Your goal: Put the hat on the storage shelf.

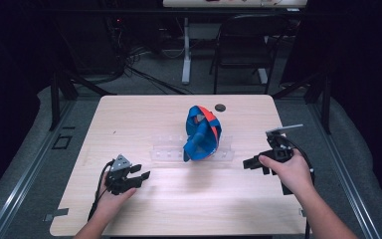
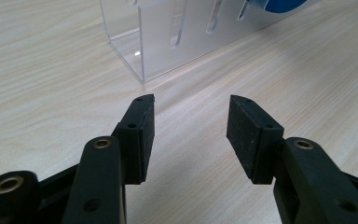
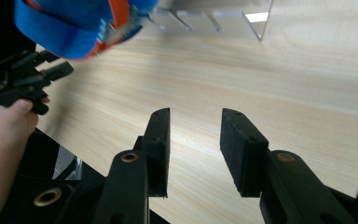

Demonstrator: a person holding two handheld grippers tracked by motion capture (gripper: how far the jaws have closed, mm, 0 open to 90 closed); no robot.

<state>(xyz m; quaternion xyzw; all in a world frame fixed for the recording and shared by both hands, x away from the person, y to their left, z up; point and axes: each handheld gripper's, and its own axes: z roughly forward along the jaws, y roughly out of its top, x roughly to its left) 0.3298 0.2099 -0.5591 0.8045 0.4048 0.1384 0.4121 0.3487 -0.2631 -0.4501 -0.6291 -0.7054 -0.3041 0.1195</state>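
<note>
While resting low on the counter (image 1: 144, 209), left hand-held gripper (image 1: 140, 177) spread wide, gripping nothing. Centre: blue-and-orange cap (image 1: 202, 132) propped upright in clear slotted rack (image 1: 166, 149), probably for display. Right hand-held gripper (image 1: 248, 163) parted too, empty, aimed toward the cap.

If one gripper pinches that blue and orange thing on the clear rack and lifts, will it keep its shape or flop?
The blue and orange item looks like folded fabric with a strap, so it would probably sag. It seems light, and the clear rack under it may shift or tip if it snags. Both grippers are open and apart from it.
</note>
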